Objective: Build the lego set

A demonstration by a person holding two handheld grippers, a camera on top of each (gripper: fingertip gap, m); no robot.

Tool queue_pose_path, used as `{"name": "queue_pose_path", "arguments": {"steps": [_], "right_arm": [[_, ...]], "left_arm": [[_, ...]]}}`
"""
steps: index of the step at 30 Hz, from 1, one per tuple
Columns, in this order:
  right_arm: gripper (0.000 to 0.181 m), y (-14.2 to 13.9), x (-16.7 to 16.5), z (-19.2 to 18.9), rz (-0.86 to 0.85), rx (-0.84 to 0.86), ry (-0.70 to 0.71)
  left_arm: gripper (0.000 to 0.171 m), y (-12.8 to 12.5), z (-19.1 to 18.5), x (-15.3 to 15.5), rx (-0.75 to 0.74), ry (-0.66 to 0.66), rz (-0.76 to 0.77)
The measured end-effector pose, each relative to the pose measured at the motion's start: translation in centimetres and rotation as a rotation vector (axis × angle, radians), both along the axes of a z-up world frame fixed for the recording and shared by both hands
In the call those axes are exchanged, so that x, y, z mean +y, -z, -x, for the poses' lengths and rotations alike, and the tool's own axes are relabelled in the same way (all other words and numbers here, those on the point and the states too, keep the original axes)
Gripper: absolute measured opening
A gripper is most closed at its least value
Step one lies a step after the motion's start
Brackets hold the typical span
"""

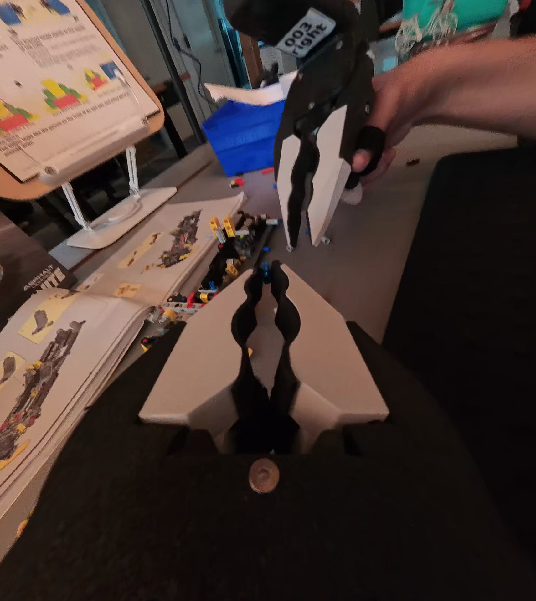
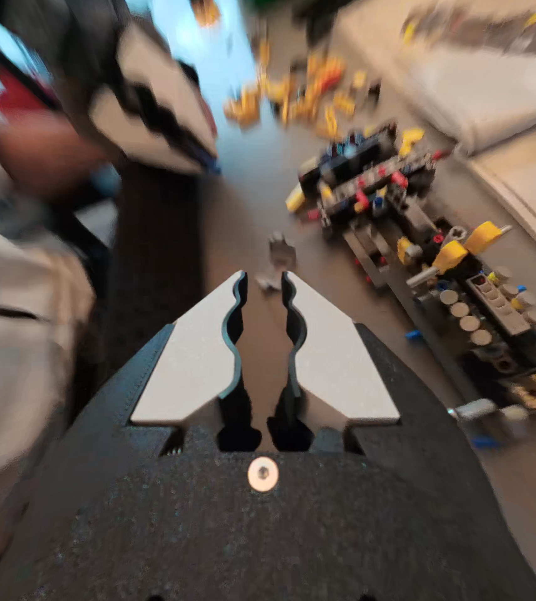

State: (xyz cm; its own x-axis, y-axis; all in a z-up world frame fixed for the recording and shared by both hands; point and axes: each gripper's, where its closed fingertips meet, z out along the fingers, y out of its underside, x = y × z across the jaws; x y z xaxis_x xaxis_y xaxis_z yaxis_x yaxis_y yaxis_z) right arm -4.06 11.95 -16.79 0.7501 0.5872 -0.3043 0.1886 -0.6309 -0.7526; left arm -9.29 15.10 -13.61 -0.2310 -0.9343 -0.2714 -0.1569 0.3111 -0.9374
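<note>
My left gripper (image 1: 265, 271) is shut on a small blue pin (image 1: 265, 272) held at its tips above the table. It shows blurred at the upper left in the right wrist view (image 2: 162, 123). The partly built black, grey and yellow Lego model (image 1: 234, 257) lies just left of it and also shows in the right wrist view (image 2: 406, 244). My right gripper (image 2: 263, 276) is open and points down at a small grey piece (image 2: 276, 260) on the table just beyond its tips. In the left wrist view the right gripper (image 1: 305, 244) hangs over the table behind the pin.
An open instruction book (image 1: 65, 325) lies left of the model. A tilted stand with a sheet (image 1: 48, 81) rises behind it. A blue bin (image 1: 244, 130) sits at the back. Loose yellow pieces (image 2: 292, 94) are scattered beyond the model. A hand (image 1: 406, 113) holds the right gripper. Tip to tip, the grippers are about 8 cm apart. My right gripper's tips are some 6 cm from the small grey piece (image 2: 276, 260).
</note>
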Motion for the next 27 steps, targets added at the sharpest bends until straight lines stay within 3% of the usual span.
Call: {"name": "queue_pose_path", "arguments": {"steps": [6,14,18,24,27], "right_arm": [[0.023,4.9,-0.4,0.8,0.122,-0.183,-0.093],[0.021,4.1,-0.7,4.7,0.089,-0.065,-0.139],[0.024,2.2,1.8,1.7,0.005,-0.063,0.037],[0.023,3.9,3.5,1.8,-0.021,-0.167,0.099],[0.01,4.7,3.9,2.3,-0.021,-0.174,0.084]], "left_arm": [[0.003,1.6,-0.5,1.2,0.086,-0.052,0.0],[0.002,1.9,-0.3,2.8,0.101,-0.114,-0.014],[0.002,2.3,-0.2,2.8,0.123,-0.096,0.013],[0.003,2.7,-0.1,2.0,0.153,-0.042,0.031],[0.003,2.5,0.0,1.8,0.147,-0.024,0.062]]}}
